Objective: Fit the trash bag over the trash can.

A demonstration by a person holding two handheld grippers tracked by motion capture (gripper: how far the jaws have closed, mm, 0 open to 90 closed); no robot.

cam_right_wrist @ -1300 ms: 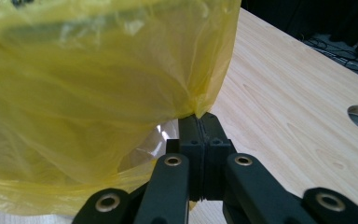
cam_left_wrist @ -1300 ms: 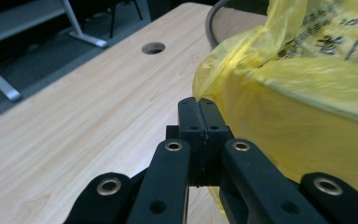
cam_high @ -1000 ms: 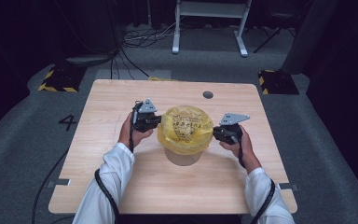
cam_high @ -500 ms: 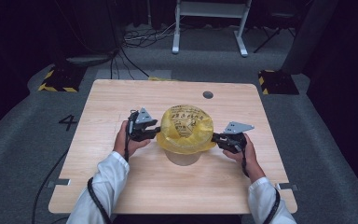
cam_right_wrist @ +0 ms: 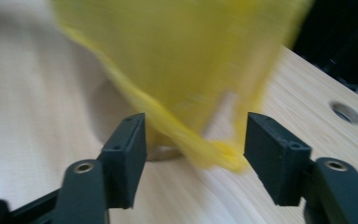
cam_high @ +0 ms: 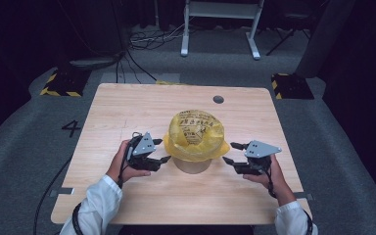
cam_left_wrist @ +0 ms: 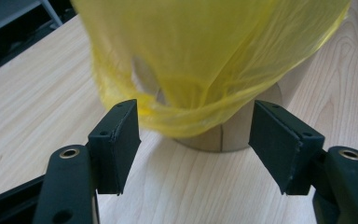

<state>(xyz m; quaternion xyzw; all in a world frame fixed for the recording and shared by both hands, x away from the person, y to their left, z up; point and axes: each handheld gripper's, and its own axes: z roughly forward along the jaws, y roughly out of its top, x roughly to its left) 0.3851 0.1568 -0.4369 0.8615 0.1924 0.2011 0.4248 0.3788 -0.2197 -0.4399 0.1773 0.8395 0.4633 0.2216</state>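
A yellow plastic bag (cam_high: 195, 134) is draped over a round cardboard-coloured container (cam_high: 192, 165) that stands near the middle of the wooden table (cam_high: 127, 112). The bag covers the top of the container and hangs down around it, so only the low part of the container wall shows.

The left gripper (cam_high: 159, 151) is just left of the bag, at the level of its hanging edge. Its jaws have just been opening and now stand spread; nothing is between the pads. In the left gripper view the left gripper (cam_left_wrist: 196, 140) points at the bag's (cam_left_wrist: 205, 60) lower hem, which lies a little beyond the jaw tips and does not touch them, with the container (cam_left_wrist: 237, 133) behind it.

The right gripper (cam_high: 231, 153) is just right of the bag, also apart from it. Its jaws have just been opening too and are spread, holding nothing. In the right gripper view, which is blurred, the right gripper (cam_right_wrist: 196, 144) faces the bag's (cam_right_wrist: 182, 70) edge, which hangs beyond the jaws.

Both hands rest low over the near half of the table, one on each side of the container.
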